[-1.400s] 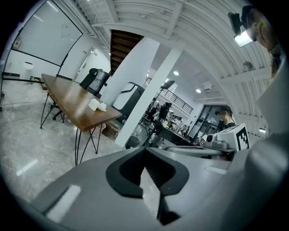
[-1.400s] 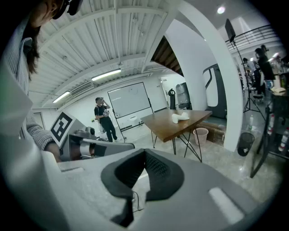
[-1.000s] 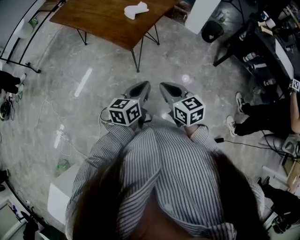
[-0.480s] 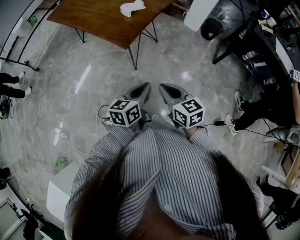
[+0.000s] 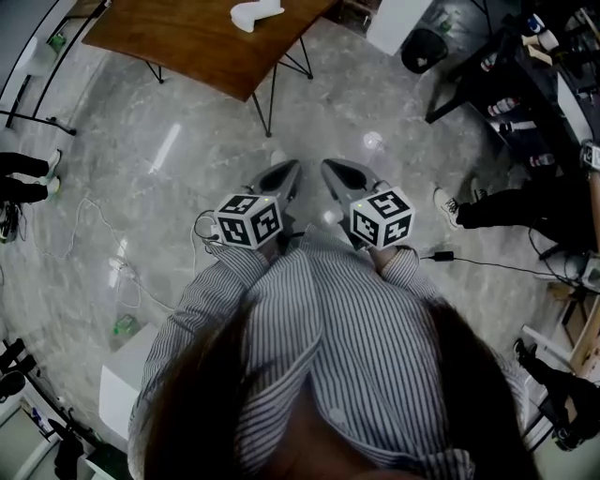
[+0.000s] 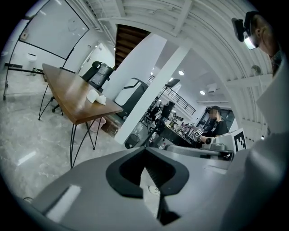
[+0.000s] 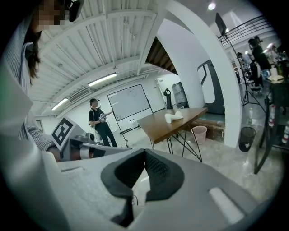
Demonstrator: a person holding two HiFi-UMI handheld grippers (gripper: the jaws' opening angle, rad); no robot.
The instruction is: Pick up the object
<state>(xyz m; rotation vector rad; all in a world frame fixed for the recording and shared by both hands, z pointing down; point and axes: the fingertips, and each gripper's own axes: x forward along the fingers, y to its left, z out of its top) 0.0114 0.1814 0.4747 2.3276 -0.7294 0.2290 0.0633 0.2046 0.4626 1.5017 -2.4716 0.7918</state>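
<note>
The object, a white crumpled-looking thing [image 5: 255, 11], lies on a brown wooden table [image 5: 187, 42] at the top of the head view, well ahead of both grippers. It also shows on the table top in the left gripper view [image 6: 95, 97] and in the right gripper view [image 7: 173, 117]. My left gripper [image 5: 290, 169] and right gripper [image 5: 329, 169] are held side by side close to the striped shirt, pointing towards the table. Both are shut with nothing between the pads. The left gripper's [image 6: 144, 150] and the right gripper's [image 7: 145, 151] tips meet in their own views.
Grey marble floor lies between me and the table. A cable [image 5: 112, 267] and a white box [image 5: 117, 384] are at the left. A dark desk [image 5: 553, 84], a black bin [image 5: 424, 47] and a seated person's legs [image 5: 497, 208] are at the right. A pink bin [image 7: 198, 134] stands under the table.
In the head view the table and the white object have shifted up and left. The legs at the right have moved. Both grippers keep their place by the body, still shut.
</note>
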